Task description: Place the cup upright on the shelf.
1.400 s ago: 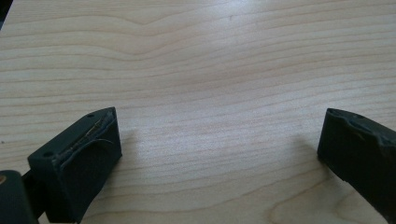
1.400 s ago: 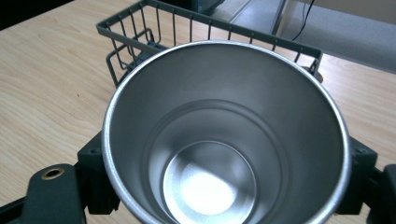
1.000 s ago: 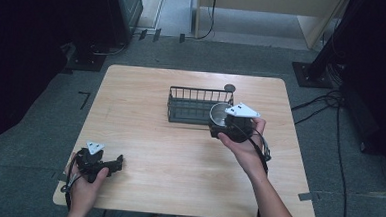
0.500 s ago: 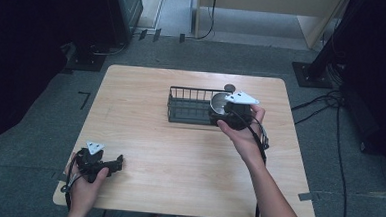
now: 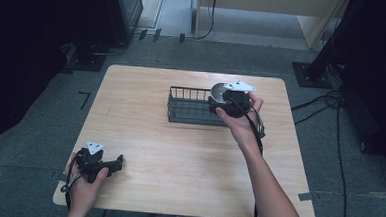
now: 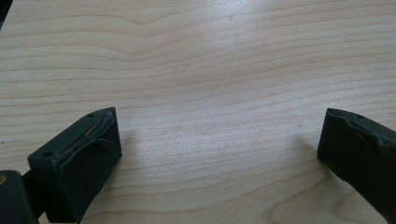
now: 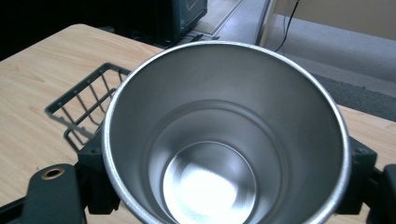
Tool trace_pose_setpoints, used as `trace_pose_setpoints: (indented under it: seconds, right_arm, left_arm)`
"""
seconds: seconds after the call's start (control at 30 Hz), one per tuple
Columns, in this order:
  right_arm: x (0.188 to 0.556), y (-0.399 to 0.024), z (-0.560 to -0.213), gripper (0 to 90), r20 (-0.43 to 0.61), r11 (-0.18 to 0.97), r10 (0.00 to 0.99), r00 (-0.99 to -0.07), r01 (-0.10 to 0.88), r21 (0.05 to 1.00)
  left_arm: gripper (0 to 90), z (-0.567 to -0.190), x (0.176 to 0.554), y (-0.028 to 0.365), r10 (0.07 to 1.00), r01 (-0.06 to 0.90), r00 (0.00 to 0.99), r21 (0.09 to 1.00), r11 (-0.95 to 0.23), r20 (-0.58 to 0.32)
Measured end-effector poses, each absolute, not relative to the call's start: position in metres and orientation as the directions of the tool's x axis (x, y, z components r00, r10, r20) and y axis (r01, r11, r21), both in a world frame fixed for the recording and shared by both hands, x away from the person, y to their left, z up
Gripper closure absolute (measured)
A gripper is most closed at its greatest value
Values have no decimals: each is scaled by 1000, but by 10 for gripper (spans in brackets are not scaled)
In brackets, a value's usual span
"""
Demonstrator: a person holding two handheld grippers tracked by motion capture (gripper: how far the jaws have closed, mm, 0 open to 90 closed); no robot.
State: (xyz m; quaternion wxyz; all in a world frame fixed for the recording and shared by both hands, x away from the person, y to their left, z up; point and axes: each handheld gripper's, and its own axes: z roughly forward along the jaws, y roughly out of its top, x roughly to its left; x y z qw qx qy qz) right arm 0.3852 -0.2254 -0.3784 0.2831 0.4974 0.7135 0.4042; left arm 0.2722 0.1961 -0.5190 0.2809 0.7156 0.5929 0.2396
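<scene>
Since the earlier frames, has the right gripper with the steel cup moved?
Yes. The right gripper, shut on the steel cup, moved up-frame from beside the wire basket's near right corner to above its right end.

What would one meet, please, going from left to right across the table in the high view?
Left gripper → wire basket → metal cup held in the right gripper.
</scene>
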Motion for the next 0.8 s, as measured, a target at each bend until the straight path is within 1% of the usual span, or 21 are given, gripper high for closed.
trace_pose_setpoints:
  seconds: [0.43,0.8]
  right_arm:
    - [414,-222,-387,182,-14,167,954,-301,487,858]
    - [429,-217,-399,182,-28,161,961,-275,477,864]
  left_arm:
    - [0,-519,272,196,983,714,182,686,-139,10]
    - [0,-519,272,196,983,714,182,686,-139,10]
